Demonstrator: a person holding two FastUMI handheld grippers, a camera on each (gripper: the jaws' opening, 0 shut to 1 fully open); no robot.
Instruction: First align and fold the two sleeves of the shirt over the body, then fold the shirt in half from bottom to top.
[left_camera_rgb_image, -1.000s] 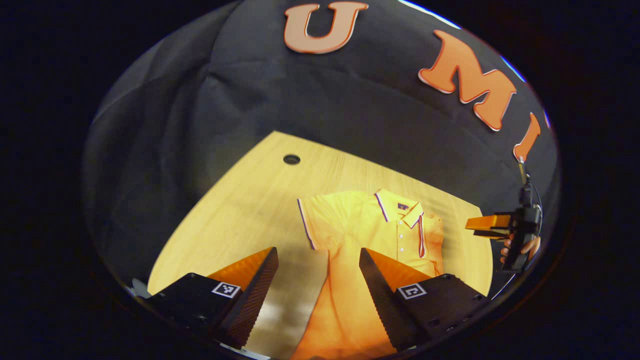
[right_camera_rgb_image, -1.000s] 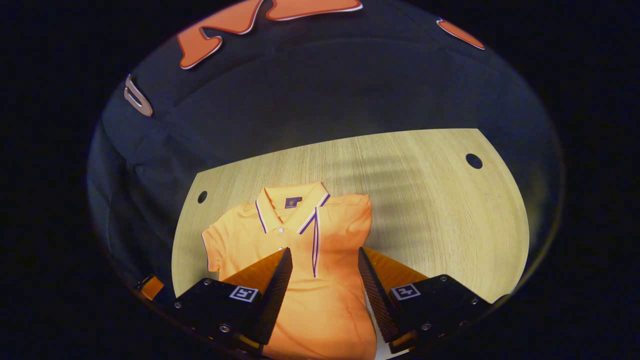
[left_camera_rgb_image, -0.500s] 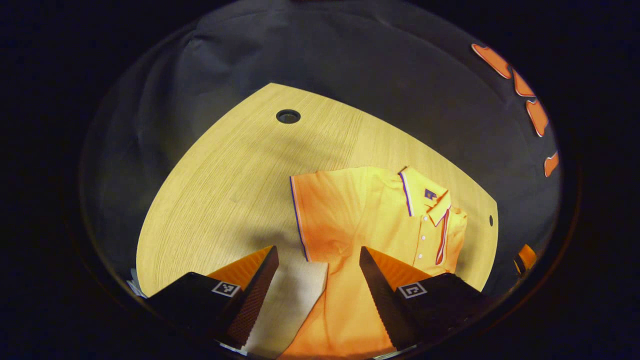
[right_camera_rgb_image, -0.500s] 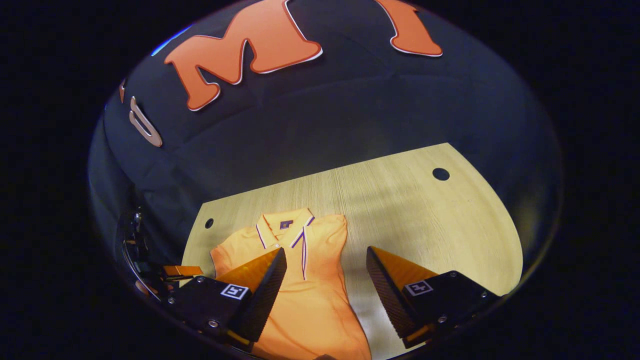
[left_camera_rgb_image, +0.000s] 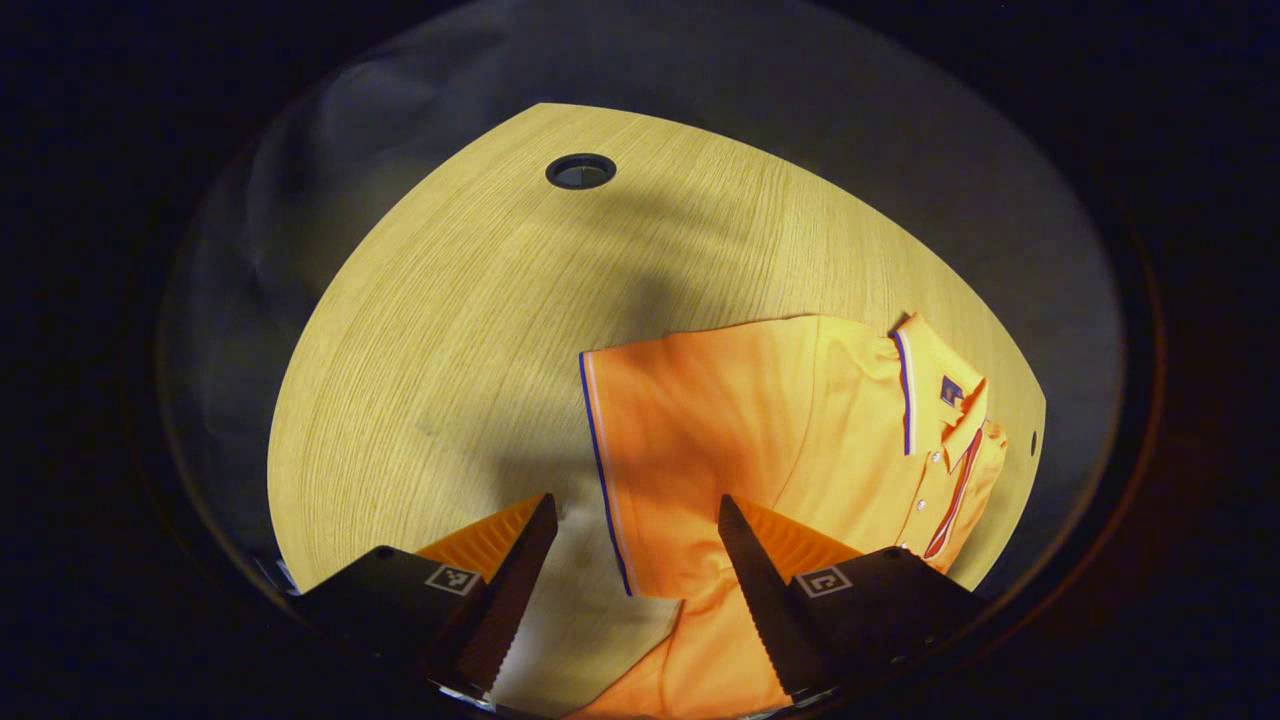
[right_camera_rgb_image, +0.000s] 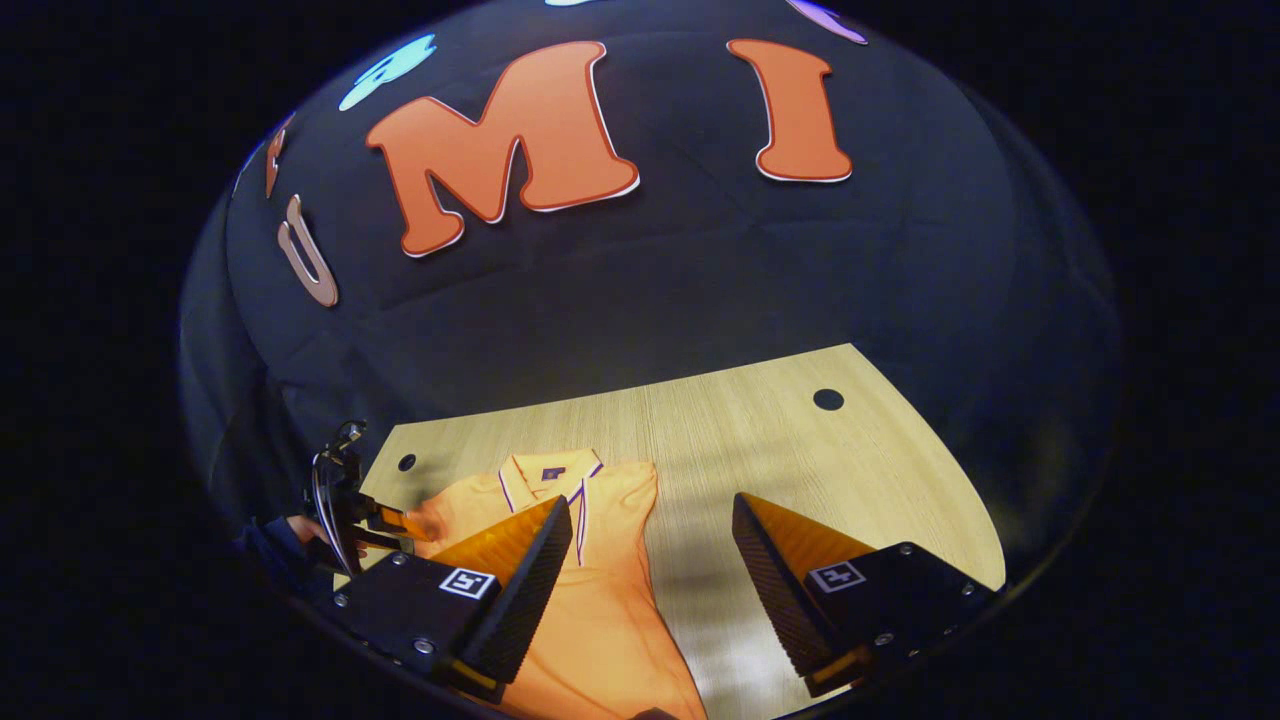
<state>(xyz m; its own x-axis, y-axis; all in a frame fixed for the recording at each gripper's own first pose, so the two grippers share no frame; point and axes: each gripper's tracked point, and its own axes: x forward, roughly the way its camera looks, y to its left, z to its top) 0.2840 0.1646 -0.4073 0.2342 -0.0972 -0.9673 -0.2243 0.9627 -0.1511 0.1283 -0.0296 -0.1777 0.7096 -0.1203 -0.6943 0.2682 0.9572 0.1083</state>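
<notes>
Tongs first: our left tongs (left_camera_rgb_image: 635, 575) hang parted over the unfolded sleeve (left_camera_rgb_image: 690, 450), gripping nothing, its striped cuff (left_camera_rgb_image: 605, 475) running between the fingers toward 12 o'clock. Our right tongs (right_camera_rgb_image: 650, 570) are likewise spread and empty, the shirt (right_camera_rgb_image: 590, 610) at their 9 o'clock. The shirt lies flat on the desk (left_camera_rgb_image: 450, 330), collar (left_camera_rgb_image: 925, 385) at 3 o'clock. We judge the right sleeve already folded in; left sleeve and bottom-to-top fold remain.

one shirt (left_camera_rgb_image: 760, 440), one table (left_camera_rgb_image: 450, 330), two table holes (right_camera_rgb_image: 828, 399), two grippers (left_camera_rgb_image: 632, 540)
</notes>
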